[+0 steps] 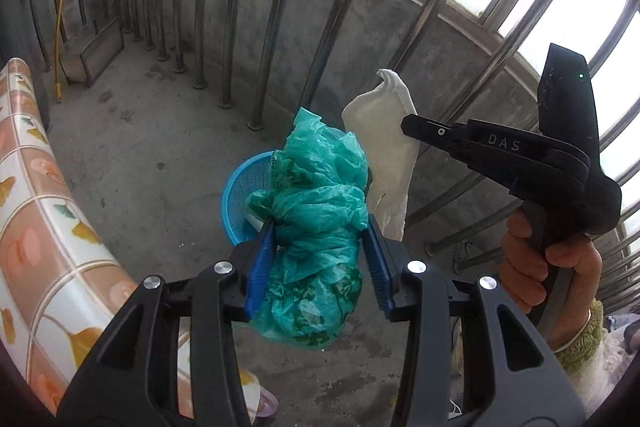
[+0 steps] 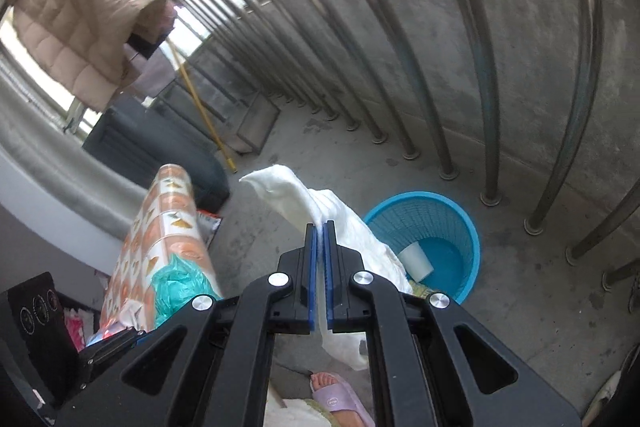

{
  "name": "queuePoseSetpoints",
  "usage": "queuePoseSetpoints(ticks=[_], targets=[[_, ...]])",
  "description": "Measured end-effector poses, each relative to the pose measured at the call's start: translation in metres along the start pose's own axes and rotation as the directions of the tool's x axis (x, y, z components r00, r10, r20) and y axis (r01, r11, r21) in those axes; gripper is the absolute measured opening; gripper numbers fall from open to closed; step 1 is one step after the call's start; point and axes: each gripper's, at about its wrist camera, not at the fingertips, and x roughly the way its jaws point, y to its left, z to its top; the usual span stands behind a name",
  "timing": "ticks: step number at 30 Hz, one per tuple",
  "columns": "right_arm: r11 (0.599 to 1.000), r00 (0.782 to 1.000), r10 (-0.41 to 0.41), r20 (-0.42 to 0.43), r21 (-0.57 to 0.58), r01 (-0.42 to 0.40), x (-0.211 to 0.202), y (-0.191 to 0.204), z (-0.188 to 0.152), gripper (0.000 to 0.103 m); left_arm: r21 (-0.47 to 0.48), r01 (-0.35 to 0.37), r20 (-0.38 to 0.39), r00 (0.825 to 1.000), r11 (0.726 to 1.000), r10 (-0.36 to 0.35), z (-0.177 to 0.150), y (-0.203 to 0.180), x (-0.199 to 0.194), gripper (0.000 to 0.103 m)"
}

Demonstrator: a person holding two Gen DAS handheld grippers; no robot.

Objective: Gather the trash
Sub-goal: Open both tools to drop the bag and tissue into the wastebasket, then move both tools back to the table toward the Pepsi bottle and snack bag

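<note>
Right hand-held gripper (image 2: 319, 227)'s white roll (image 2: 417, 259), perhaps tissue, inside basket (image 2: 468, 227)

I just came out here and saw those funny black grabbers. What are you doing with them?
A person is picking up trash with a hand-held gripper in each hand. The left hand-held gripper is squeezing a crumpled green bag. The right hand-held gripper is shut on a white cloth that hangs from it. Both are held over the concrete floor near a blue basket, which has a white cup in it. Neither piece has been dropped in yet.
</note>
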Motion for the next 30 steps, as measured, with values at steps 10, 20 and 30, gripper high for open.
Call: queuePoseSetpoints(ticks=[10, 20, 30], targets=[[0.972, 0.981, -0.141, -0.131, 0.168, 0.162, 0.068, -0.078, -0.015, 0.038, -0.060, -0.047, -0.029, 0.999, 0.997, 0.046, 0.011, -0.009, 0.043, 0.067], [0.996, 0.993, -0.081, -0.085, 0.015, 0.083, 0.023, -0.039, -0.033, 0.054, -0.040, -0.095, 0.124, 0.987, 0.995, 0.099, -0.029, 0.002, -0.079, 0.070], [0.956, 0.986, 0.109, -0.122, -0.261, -0.138, -0.024, 0.086, -0.056, 0.067, -0.126, -0.192, 0.328, 0.918, 0.973, 0.223, -0.125, 0.048, -0.231, 0.076]])
